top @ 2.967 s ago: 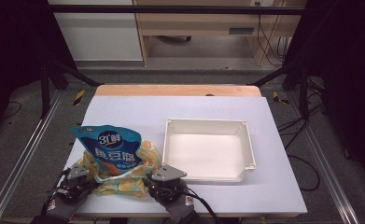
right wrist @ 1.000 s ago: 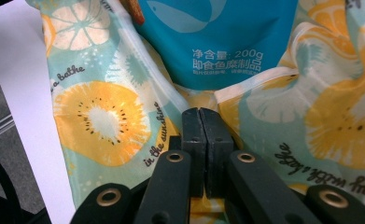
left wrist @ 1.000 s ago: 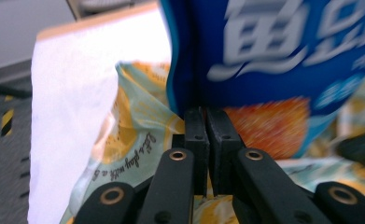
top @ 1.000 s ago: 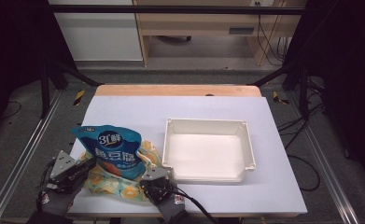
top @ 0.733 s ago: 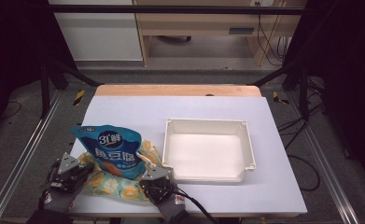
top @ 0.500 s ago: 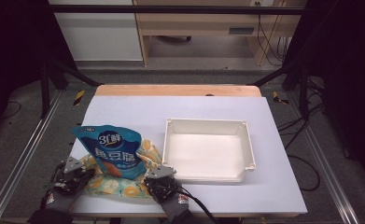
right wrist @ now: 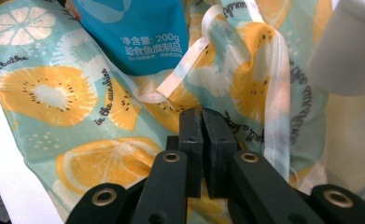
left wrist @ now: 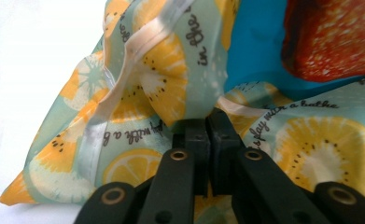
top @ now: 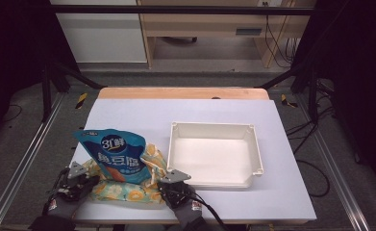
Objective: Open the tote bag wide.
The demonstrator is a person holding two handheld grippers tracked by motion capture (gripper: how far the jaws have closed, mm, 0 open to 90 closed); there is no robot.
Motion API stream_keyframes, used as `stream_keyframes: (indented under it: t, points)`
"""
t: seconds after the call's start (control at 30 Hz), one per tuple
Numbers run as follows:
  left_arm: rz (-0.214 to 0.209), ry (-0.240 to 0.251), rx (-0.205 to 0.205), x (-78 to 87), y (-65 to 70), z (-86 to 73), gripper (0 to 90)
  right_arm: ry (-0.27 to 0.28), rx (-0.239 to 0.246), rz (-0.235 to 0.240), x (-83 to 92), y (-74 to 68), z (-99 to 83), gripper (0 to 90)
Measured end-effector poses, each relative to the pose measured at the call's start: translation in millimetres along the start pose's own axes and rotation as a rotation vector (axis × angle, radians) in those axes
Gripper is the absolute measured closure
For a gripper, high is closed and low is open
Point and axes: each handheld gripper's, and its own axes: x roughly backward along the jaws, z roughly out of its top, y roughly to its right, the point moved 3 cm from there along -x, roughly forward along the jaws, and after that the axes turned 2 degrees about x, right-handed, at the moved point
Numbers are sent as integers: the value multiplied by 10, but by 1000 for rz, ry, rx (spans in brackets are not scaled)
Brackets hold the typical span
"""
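A fruit-print bag (top: 128, 193) lies at the table's near left, its mouth held apart. A blue snack packet (top: 120, 156) stands tilted in it, top sticking out. My left gripper (top: 93, 181) is at the bag's left edge and is shut on a fold of the printed film (left wrist: 189, 88), with the blue packet (left wrist: 259, 51) just behind. My right gripper (top: 164, 186) is at the bag's right edge and is shut on the bag's film near its pale seam (right wrist: 194, 60). The blue packet (right wrist: 133, 32) shows above the right jaws.
A white rectangular tray (top: 258, 156) sits right of the bag, close to my right gripper; its corner (right wrist: 348, 51) shows in the right gripper view. The pale table (top: 176, 110) stretches bare beyond. Dark frame rails run along both sides.
My left gripper has come down a little and shifted in toward the bag, whose left side now sits lower. The right gripper has hardly moved.
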Motion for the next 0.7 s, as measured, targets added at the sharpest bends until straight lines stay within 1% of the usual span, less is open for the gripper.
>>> stream_keyframes:
  t: [0.03, 0.07, 0.1, 0.13, 0.17, 0.2, 0.23, 0.3, 0.33, 0.4, 0.43, 0.47, 0.53, 0.57, 0.6, 0.63, 0.7]
  points:
    - [-10, 16, 6, 23, 4, 4, 846, 7, -3, 5, 8, -4, 3, 854]
    - [-10, 16, 6, 23, 4, 4, 828, 7, -3, 5, 8, -4, 3, 854]
    - [-13, 28, 7, 43, 11, 7, 828, 19, 3, 9, 25, -2, 9, 846]
    - [-10, 33, 0, 62, 13, 9, 802, 44, 9, 17, 73, -1, 33, 832]
    - [-9, 42, 2, 78, 19, 11, 802, 44, 9, 17, 73, -1, 33, 832]
    - [-9, 69, 4, 137, 23, 19, 774, 65, 11, 25, 113, 4, 58, 818]
    - [-9, 69, 4, 137, 23, 19, 759, 72, 14, 25, 138, 12, 72, 814]
    - [-9, 109, 18, 210, 26, 31, 741, 83, 10, 28, 161, 15, 88, 805]
    - [-9, 158, 23, 289, 33, 46, 708, 106, 15, 32, 212, 20, 121, 785]
    - [-7, 190, 29, 354, 45, 64, 669, 131, 17, 37, 263, 21, 157, 758]
    - [-7, 190, 29, 354, 45, 64, 655, 131, 17, 37, 263, 21, 157, 758]
    - [-12, 216, 24, 414, 70, 87, 643, 157, 22, 51, 325, 17, 201, 737]
    - [-18, 245, 21, 466, 101, 116, 624, 177, 26, 56, 380, 11, 238, 726]
    - [-19, 256, 18, 495, 115, 131, 615, 189, 30, 55, 408, 12, 259, 718]
    - [-19, 256, 18, 495, 115, 131, 610, 200, 32, 56, 438, 11, 280, 708]
    - [-23, 281, 11, 557, 141, 160, 601, 209, 35, 56, 466, 12, 300, 698]
    - [-29, 312, 12, 616, 163, 188, 593, 229, 33, 64, 516, 8, 342, 674]
